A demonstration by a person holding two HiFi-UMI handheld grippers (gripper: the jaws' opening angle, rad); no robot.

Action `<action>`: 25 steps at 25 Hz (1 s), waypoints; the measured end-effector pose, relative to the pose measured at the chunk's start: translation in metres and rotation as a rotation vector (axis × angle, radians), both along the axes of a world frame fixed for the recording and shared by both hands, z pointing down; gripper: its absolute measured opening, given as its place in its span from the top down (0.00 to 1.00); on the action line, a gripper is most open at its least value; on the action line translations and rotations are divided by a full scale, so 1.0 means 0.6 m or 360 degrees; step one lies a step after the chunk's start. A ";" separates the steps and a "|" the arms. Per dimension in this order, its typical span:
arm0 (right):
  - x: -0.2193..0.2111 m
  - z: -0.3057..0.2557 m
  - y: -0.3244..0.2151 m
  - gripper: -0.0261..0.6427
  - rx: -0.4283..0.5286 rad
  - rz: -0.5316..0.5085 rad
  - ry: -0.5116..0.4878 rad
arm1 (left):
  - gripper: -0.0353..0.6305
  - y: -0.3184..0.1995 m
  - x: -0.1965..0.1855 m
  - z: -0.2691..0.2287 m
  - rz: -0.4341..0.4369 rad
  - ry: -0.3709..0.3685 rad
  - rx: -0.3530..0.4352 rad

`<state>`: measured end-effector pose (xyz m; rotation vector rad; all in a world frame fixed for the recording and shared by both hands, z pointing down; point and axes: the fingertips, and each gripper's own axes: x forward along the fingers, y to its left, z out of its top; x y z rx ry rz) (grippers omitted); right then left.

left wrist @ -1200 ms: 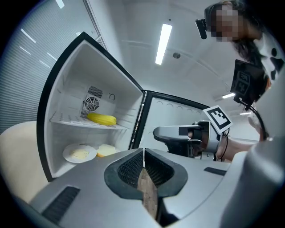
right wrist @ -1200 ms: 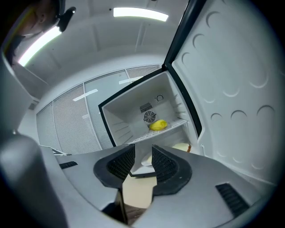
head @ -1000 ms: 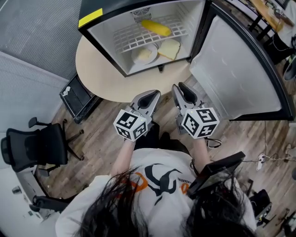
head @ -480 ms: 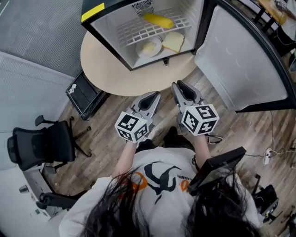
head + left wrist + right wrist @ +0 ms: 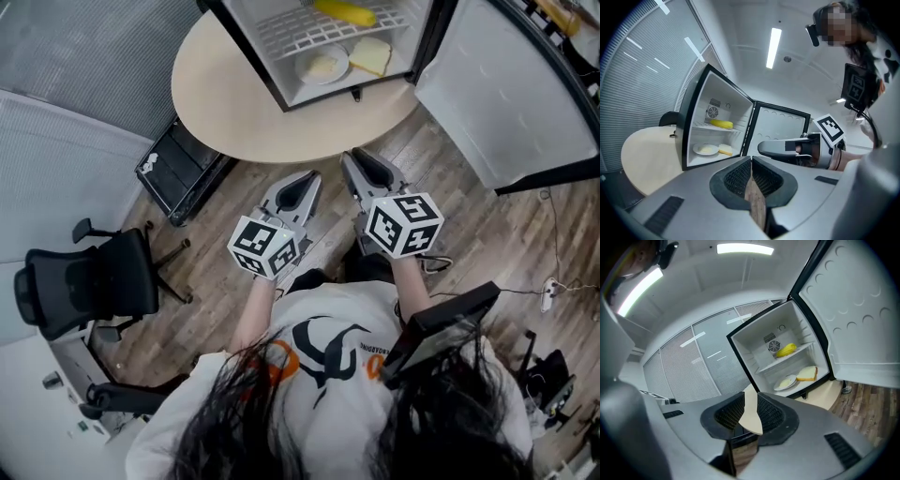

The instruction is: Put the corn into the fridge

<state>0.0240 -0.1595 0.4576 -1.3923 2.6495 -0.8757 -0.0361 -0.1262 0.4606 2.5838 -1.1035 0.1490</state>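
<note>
The yellow corn lies on the wire shelf of the open mini fridge, which stands on a round beige table; I see the corn in both gripper views too. Below that shelf sit a white plate and a slice of bread. My left gripper and right gripper hover side by side over the wooden floor, short of the table's edge. Both are shut and hold nothing. The fridge door hangs wide open to the right.
A black office chair stands at the left. A black case sits on the floor beside the table. Cables and a plug lie on the floor at right. A dark tablet-like device hangs at the person's chest.
Both grippers have drawn back together from the fridge and table, toward the person. The fridge now sits higher and farther off in the head view. The corn stays on its shelf.
</note>
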 end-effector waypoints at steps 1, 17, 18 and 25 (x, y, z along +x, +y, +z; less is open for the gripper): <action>-0.013 0.000 0.010 0.82 -0.0002 -0.0001 0.0006 | 0.93 0.010 -0.014 -0.002 -0.0004 0.0007 0.0003; -0.160 0.022 0.199 0.83 -0.0047 0.0038 0.0087 | 0.93 0.178 -0.163 0.008 0.0034 0.0058 0.0012; -0.165 0.022 0.209 0.83 -0.0047 0.0039 0.0091 | 0.93 0.185 -0.167 0.008 0.0037 0.0062 0.0015; -0.180 0.016 0.253 0.83 -0.0020 0.0055 0.0113 | 0.93 0.230 -0.173 0.005 0.0086 0.0077 0.0045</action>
